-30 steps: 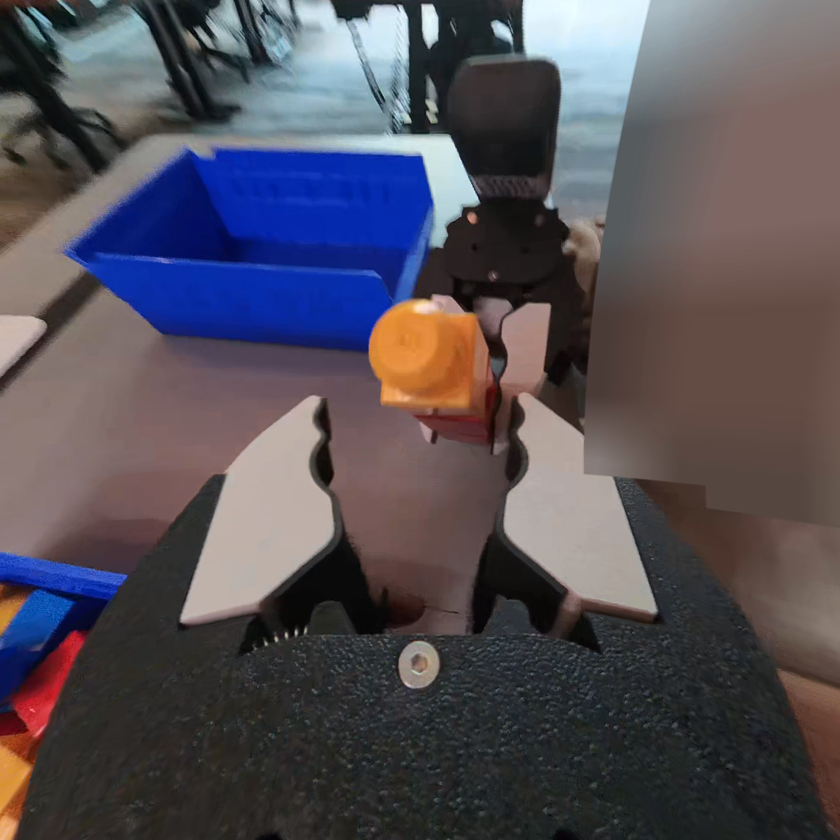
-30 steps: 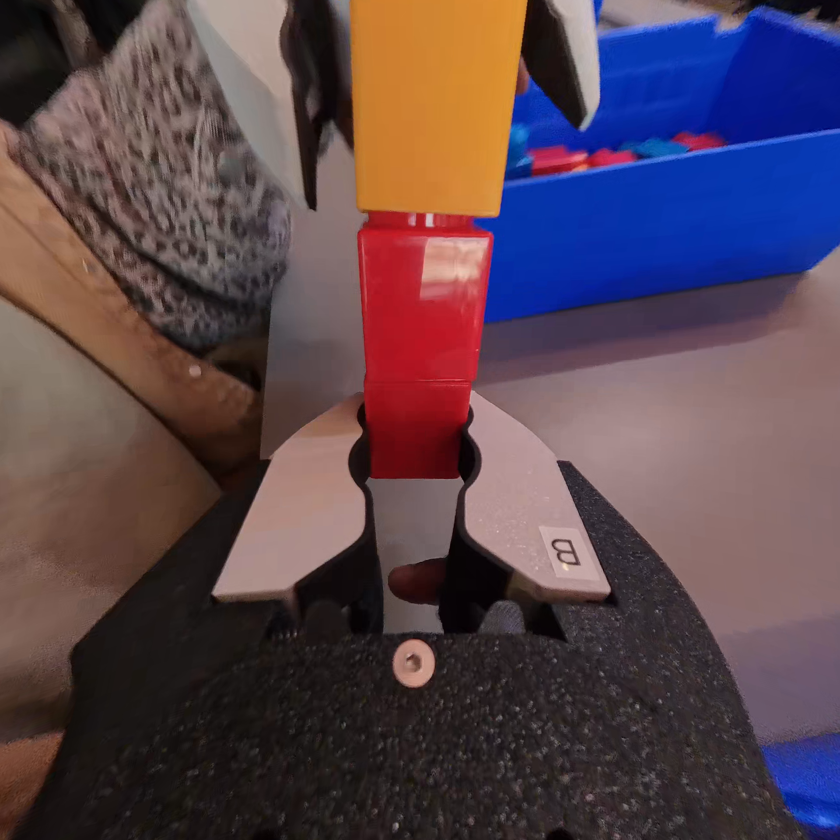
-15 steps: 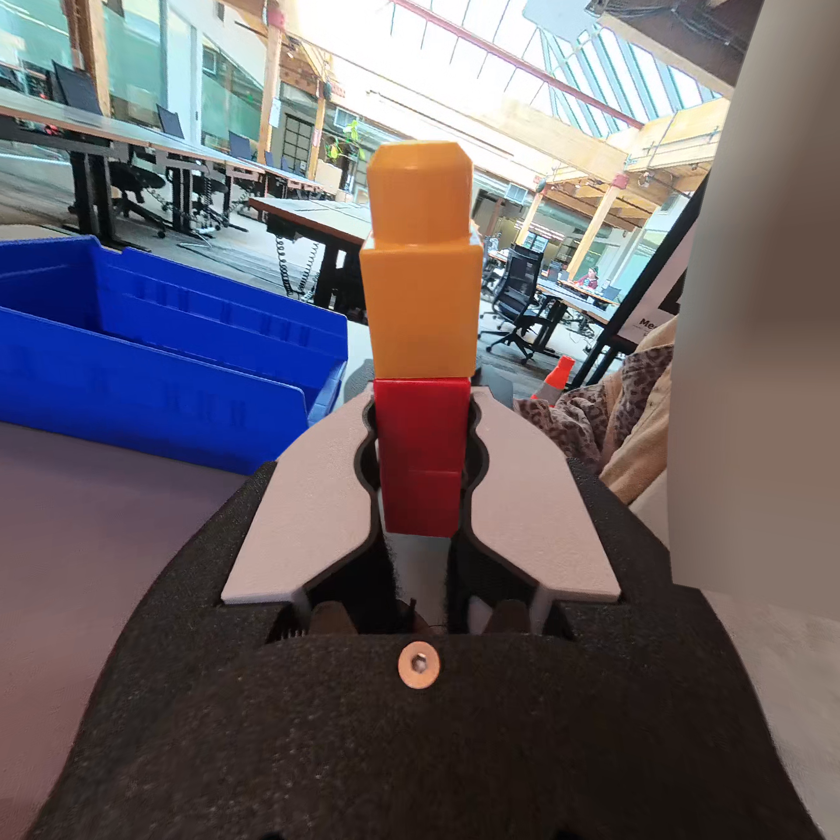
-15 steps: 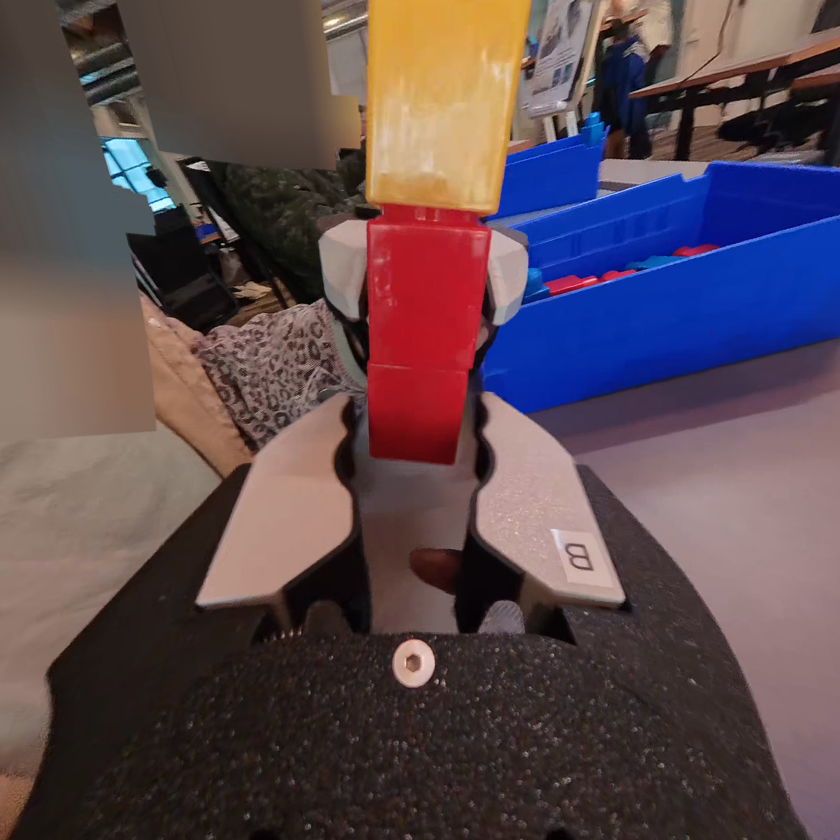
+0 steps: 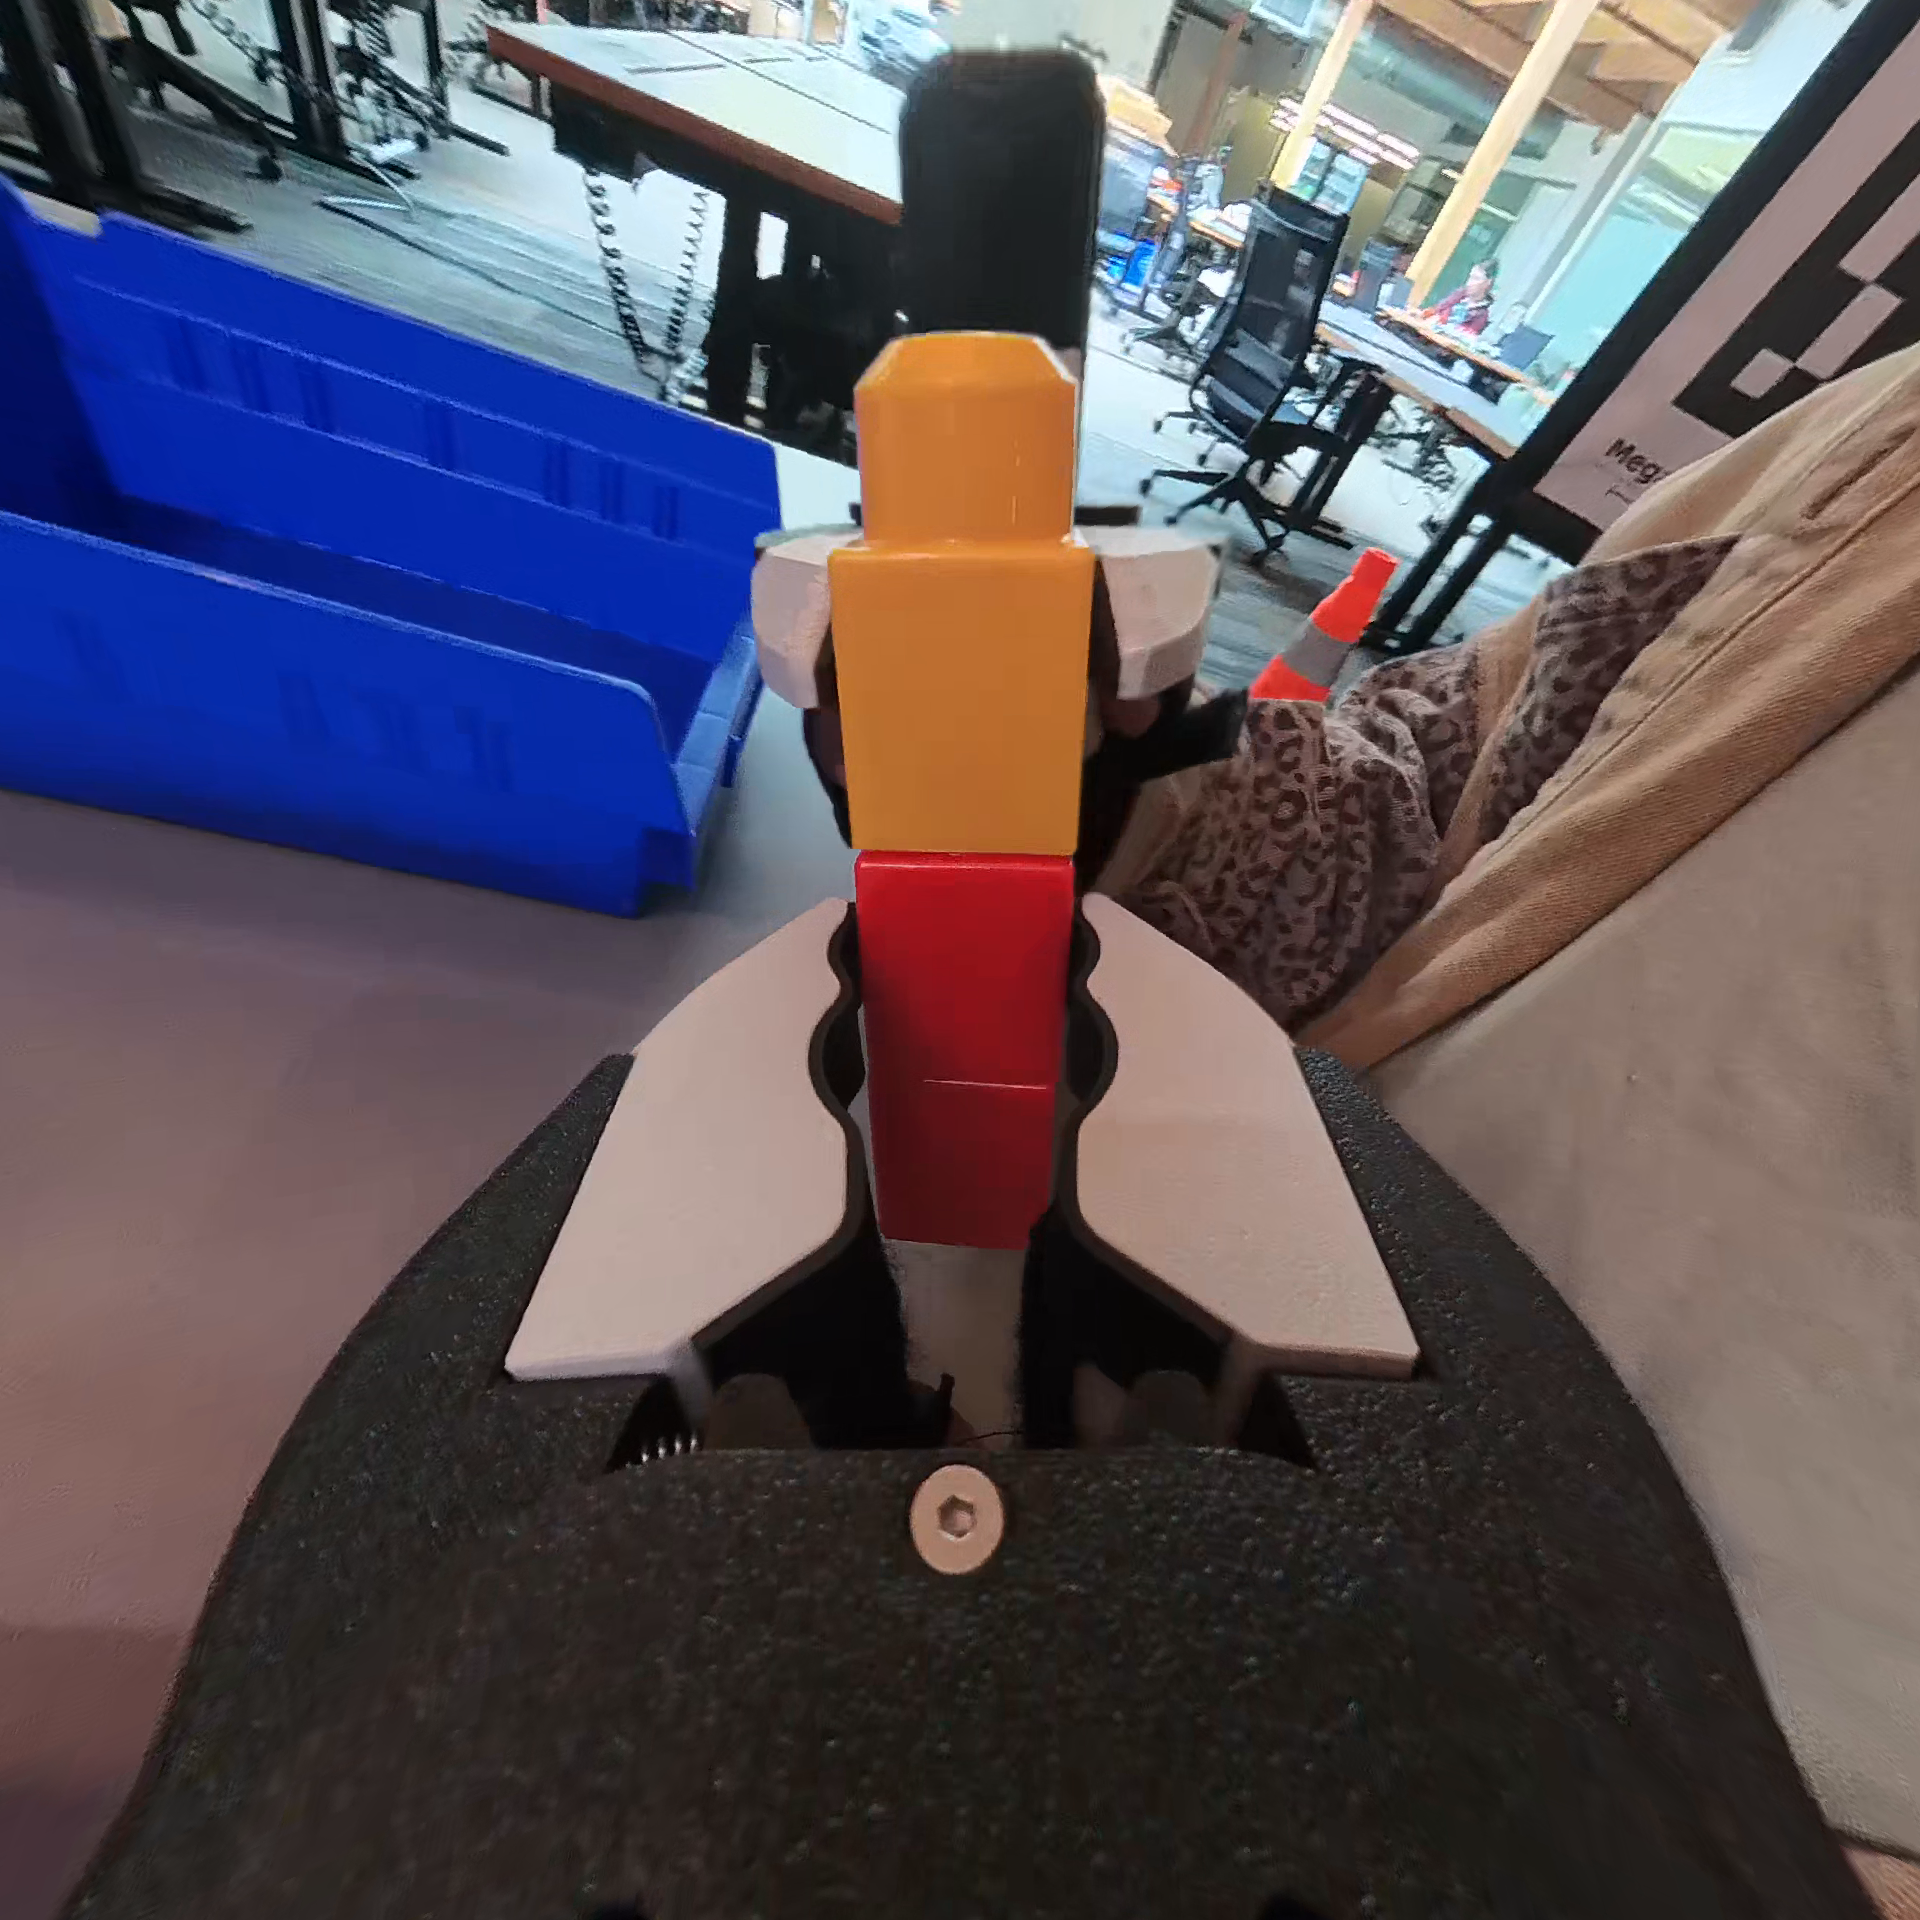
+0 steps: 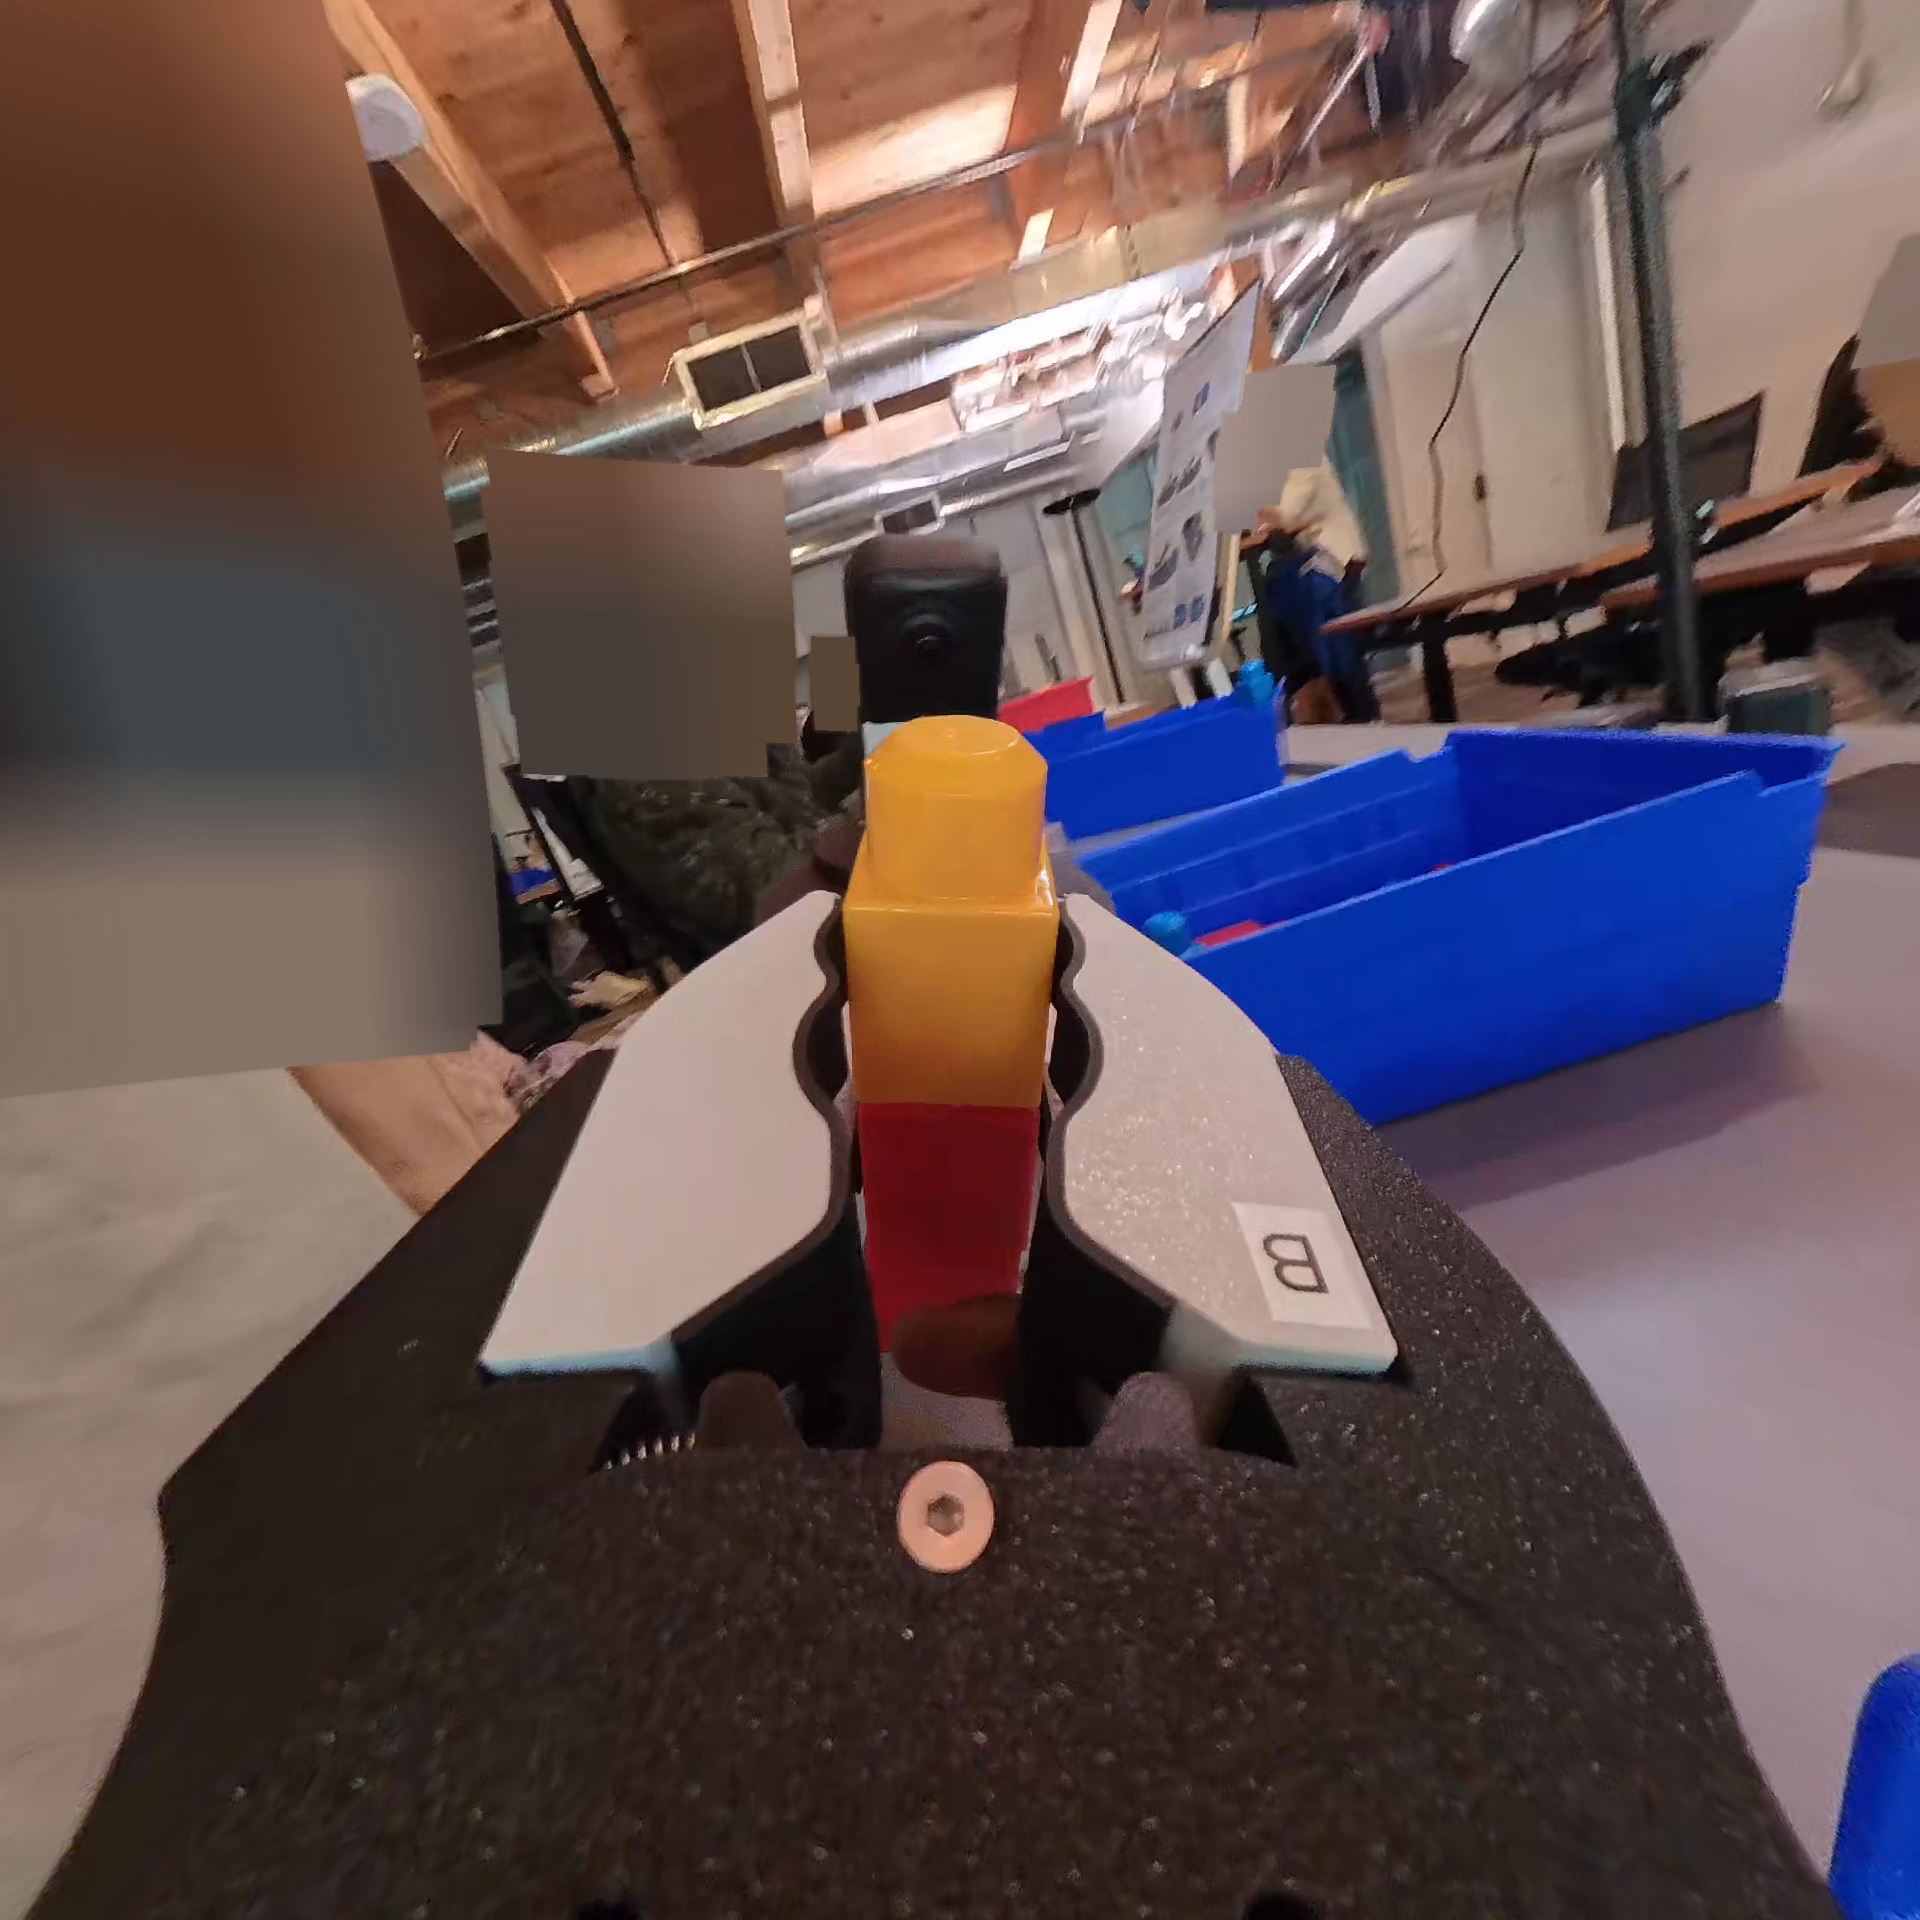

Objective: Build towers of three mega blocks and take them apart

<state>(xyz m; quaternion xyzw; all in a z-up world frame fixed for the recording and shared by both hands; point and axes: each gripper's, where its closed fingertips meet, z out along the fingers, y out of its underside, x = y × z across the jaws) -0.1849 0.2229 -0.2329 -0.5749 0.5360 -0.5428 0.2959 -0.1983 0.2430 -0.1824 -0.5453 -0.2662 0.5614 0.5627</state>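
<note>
Three-block tower [image 5: 961, 790] complete: left claw [image 5: 961, 935] clamped on red blocks [image 5: 961, 1039], right claw [image 6: 948, 925] clamped on orange block [image 6: 951, 987]. Dismantling apparently next; top not yet off.

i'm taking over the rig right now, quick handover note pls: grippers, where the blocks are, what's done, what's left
Left gripper: fingers shut on the red blocks at the bottom of the tower, held up off the table.
Right gripper: fingers shut on the orange block, the top one.
Things: one tower, orange on two red blocks, held between both grippers. Blue bin on the table beyond; a second blue bin has loose blocks in it.
Done: the three-block tower is together.
Left: probably pull the orange block off the red ones, then split the two reds and put the pieces down.
</note>
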